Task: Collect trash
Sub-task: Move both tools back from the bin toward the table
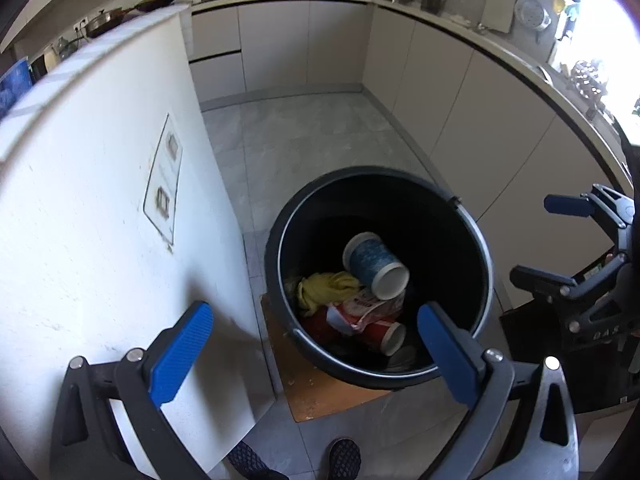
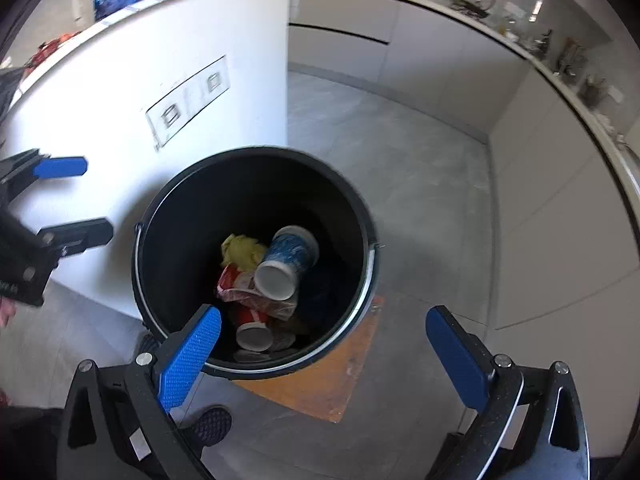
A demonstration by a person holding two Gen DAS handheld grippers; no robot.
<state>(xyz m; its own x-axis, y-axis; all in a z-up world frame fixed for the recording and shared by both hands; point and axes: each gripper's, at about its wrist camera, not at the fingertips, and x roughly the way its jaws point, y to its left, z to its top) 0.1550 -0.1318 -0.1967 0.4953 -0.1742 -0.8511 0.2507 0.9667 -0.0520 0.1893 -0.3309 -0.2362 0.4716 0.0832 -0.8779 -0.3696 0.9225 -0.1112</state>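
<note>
A black round bin stands on the floor on a brown board. Inside lie a blue-and-white paper cup, a yellow crumpled cloth, a red-and-white wrapper and a red cup. My left gripper is open and empty above the bin's near rim; it also shows in the right wrist view. My right gripper is open and empty over the bin; it also shows in the left wrist view.
A white island wall with a socket plate stands left of the bin. Grey cabinets under a cluttered counter run along the back and right. The person's dark shoes are at the bottom, on the grey tiled floor.
</note>
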